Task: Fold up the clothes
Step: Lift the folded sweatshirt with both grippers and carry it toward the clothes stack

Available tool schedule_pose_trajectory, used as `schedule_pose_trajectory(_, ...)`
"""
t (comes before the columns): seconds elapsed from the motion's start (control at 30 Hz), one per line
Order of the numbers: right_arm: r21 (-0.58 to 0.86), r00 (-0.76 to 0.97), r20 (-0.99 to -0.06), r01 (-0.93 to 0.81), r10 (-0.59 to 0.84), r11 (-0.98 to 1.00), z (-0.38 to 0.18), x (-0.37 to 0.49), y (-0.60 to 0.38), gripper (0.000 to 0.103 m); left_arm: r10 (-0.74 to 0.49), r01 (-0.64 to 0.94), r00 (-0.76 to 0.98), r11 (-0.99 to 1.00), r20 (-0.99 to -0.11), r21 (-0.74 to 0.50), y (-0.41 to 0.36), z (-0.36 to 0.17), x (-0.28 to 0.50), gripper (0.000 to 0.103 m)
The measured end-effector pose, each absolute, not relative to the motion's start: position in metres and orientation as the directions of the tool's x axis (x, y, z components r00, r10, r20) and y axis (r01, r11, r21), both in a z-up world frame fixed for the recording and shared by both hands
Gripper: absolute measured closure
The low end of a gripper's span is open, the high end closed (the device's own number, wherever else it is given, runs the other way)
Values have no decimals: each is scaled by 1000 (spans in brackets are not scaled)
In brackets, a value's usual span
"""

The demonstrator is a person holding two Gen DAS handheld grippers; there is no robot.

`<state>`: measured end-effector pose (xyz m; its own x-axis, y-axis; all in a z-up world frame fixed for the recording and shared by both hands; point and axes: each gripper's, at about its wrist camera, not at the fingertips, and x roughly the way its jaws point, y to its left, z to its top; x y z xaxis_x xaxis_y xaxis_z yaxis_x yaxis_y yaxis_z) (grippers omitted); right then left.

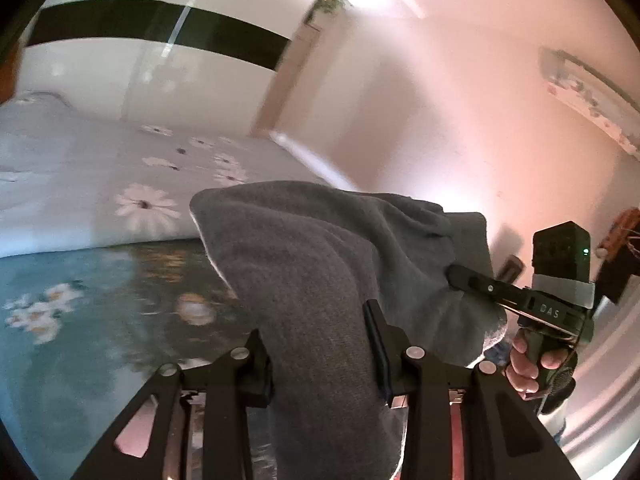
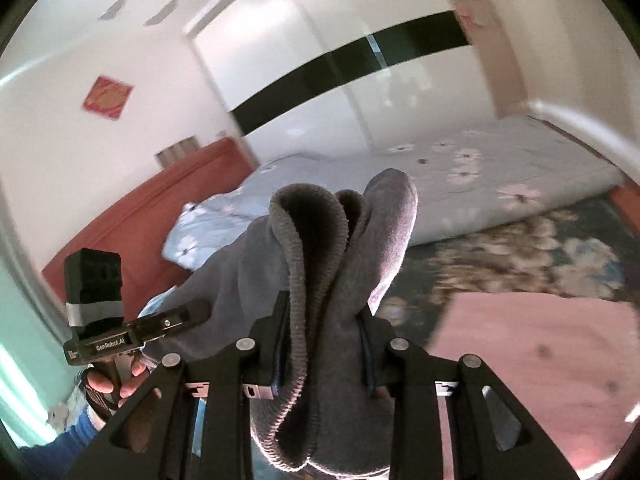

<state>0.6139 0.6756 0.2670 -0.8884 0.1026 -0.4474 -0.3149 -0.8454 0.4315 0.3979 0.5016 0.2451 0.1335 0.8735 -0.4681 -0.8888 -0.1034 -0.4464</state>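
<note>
Above the bed [image 1: 80, 168], off its near edge, I hold a grey knit garment [image 1: 320, 264] lifted clear of every surface, one gripper on each side of it.

Left gripper [image 1: 320, 356]: jaws drawn in on a thick bundle of the grey cloth, which fills the gap between the fingers and spills toward 12 o'clock. In this view my right gripper [image 1: 460, 276] enters from 3 o'clock, its finger pressed into the same cloth; my right hand [image 1: 528, 364] wraps the handle below it.

Right gripper, own view [image 2: 320, 344]: jaws clamped on a ribbed edge, cuff or hem, I cannot tell which; it stands up in folds toward 12 o'clock. My left gripper [image 2: 200, 312] shows at 9 o'clock, its finger tip against the cloth, left hand [image 2: 112, 380] beneath.

Why two grips: two held points on one piece would let it hang and be stretched flat between them, which one grip would not allow. Held high, I judge, so the loose part drops free instead of dragging on the floral blanket [image 1: 60, 320].

A pink cloth [image 2: 540, 360] lies at 4 o'clock in the right view, apart from the grey piece. Both views are blurred, so I cannot tell how many folds the garment already carries.
</note>
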Motion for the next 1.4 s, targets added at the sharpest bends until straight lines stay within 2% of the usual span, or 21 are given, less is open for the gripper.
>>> schedule_pose_trajectory(0.23,448,-852,-481,-443,208,-777,258,687,731,72,838,-906,225,-8,-497,-423,578,240,467,64)
schedule_pose_trajectory(0.4,458,-817,-513,-519,263,-721,244,730,770,72,790,-915,247,1,-561,-402,619,216,509,64)
schedule_pose_trajectory(0.57,526,-784,-573,-575,239,-626,178,750,809,71,709,-929,238,-35,-664,-370,642,156,525,61)
schedule_pose_trajectory(0.63,555,-775,-594,-588,215,-588,148,754,819,66,703,-928,233,-45,-672,-369,641,135,522,60)
schedule_pose_trajectory(0.67,569,-779,-593,-585,205,-578,136,755,822,62,706,-931,229,-42,-670,-362,639,131,522,59)
schedule_pose_trajectory(0.77,610,-815,-546,-546,195,-574,117,759,825,59,710,-938,224,-29,-668,-345,634,129,525,56)
schedule_pose_trajectory(0.9,616,-821,-535,-540,198,-573,117,763,826,59,713,-936,234,-18,-661,-351,636,135,521,56)
schedule_pose_trajectory(1.0,609,-817,-534,-550,217,-572,120,766,824,58,740,-952,207,0,-640,-307,625,147,518,56)
schedule_pose_trajectory(1.07,586,-797,-551,-580,246,-566,125,766,820,52,759,-962,185,11,-624,-272,616,155,515,53)
schedule_pose_trajectory(1.13,518,-762,-564,-626,317,-582,137,768,809,45,777,-971,164,20,-607,-236,607,163,513,51)
schedule_pose_trajectory(1.2,422,-714,-558,-683,423,-597,159,775,795,45,795,-979,144,29,-589,-200,598,171,511,50)
schedule_pose_trajectory(1.3,344,-670,-500,-735,549,-584,195,783,775,45,819,-986,125,39,-560,-162,590,182,514,49)
schedule_pose_trajectory(1.37,336,-732,-437,-672,523,-659,216,770,756,45,824,-988,128,55,-551,-147,589,185,522,49)
schedule_pose_trajectory(1.4,316,-751,-435,-643,496,-697,221,758,748,45,817,-987,141,74,-559,-140,590,183,529,49)
